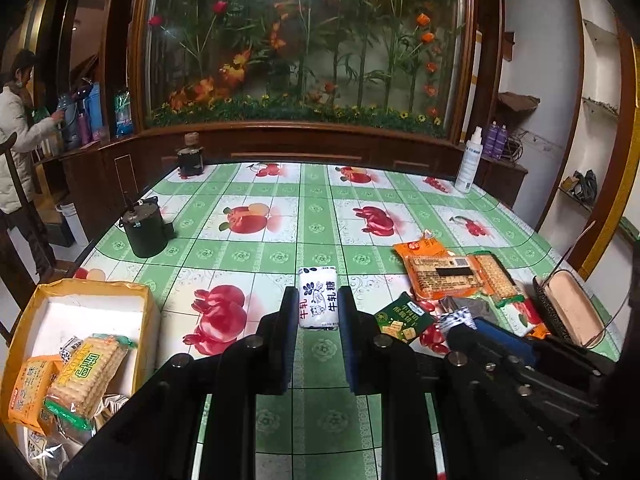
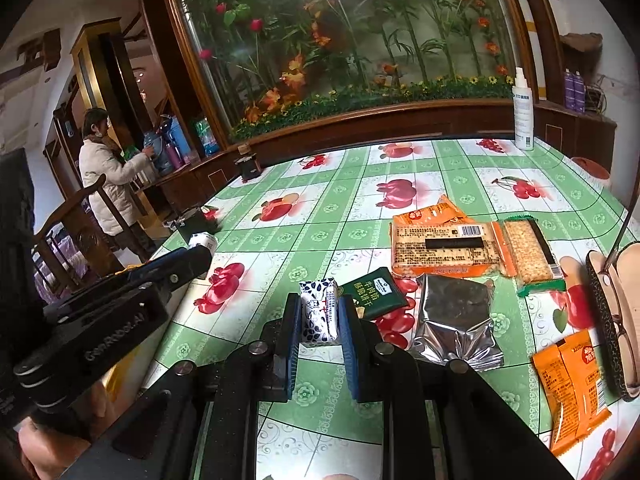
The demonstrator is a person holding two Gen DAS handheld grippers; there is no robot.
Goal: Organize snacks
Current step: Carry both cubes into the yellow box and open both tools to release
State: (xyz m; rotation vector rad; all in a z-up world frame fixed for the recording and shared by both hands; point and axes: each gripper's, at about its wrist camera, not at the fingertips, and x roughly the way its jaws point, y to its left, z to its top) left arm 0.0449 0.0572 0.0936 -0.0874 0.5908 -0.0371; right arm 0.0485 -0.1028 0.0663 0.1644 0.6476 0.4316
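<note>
Left gripper holds nougat over green fruit-print tablecloth.

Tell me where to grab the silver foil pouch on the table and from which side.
Take the silver foil pouch by its crimped near edge, coming from the front with the right gripper. It lies flat on the tablecloth, its bulging middle probably too wide; the thin seam points toward you. That gripper must first drop its candy.

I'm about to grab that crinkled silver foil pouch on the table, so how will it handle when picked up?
The crinkled silver foil pouch looks thin and puffy, so it is probably light and may flop or buckle under the right gripper's fingers. Its glossy foil could be slippery. It lies flat, so rolling seems unlikely.
</note>
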